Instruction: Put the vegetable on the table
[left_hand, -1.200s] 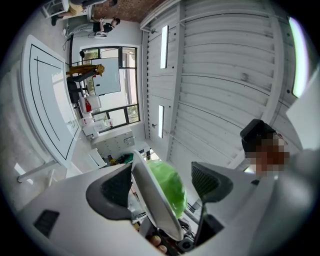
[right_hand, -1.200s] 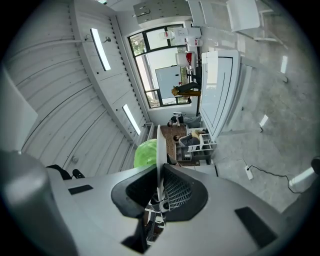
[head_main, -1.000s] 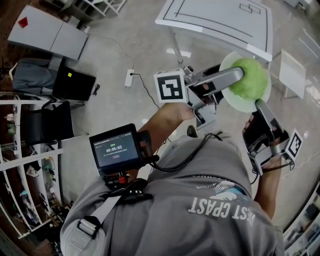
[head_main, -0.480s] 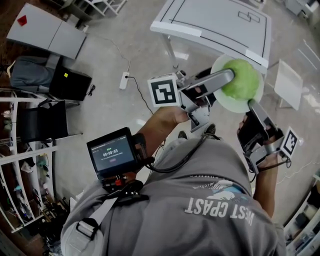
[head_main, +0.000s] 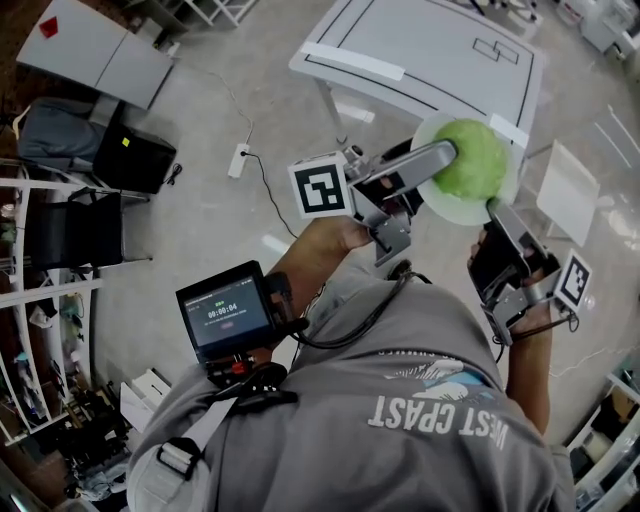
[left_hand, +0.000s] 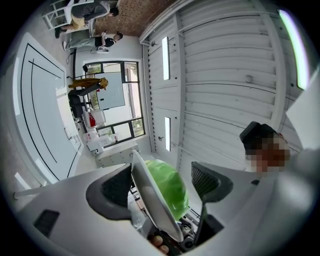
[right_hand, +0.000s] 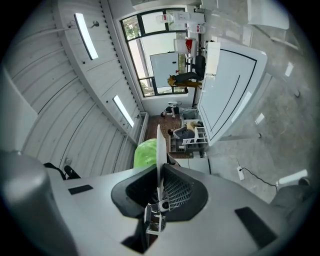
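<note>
A round green cabbage (head_main: 470, 160) rests on a white plate (head_main: 438, 206), held in the air just before the near corner of the white table (head_main: 420, 50). My left gripper (head_main: 448, 158) grips the plate's left rim, one finger lying over the top against the cabbage. In the left gripper view the plate (left_hand: 150, 200) slants between the jaws of the left gripper (left_hand: 162, 174), with the cabbage (left_hand: 175, 187) on its right face. My right gripper (head_main: 495, 212) is shut on the near right rim. In the right gripper view the plate (right_hand: 159, 142) stands edge-on in that gripper (right_hand: 160, 172), the cabbage (right_hand: 145, 152) just left of it.
A power strip (head_main: 238, 160) with a black cable lies on the floor left of the table. A small white stand (head_main: 565, 190) sits to the right. A black bag and chair (head_main: 80, 150), a grey cabinet (head_main: 95, 45) and shelving line the left side.
The person has walked toward the table with the plate and cabbage held in both grippers. The table's near corner now lies right behind the plate. Both grips are unchanged.
</note>
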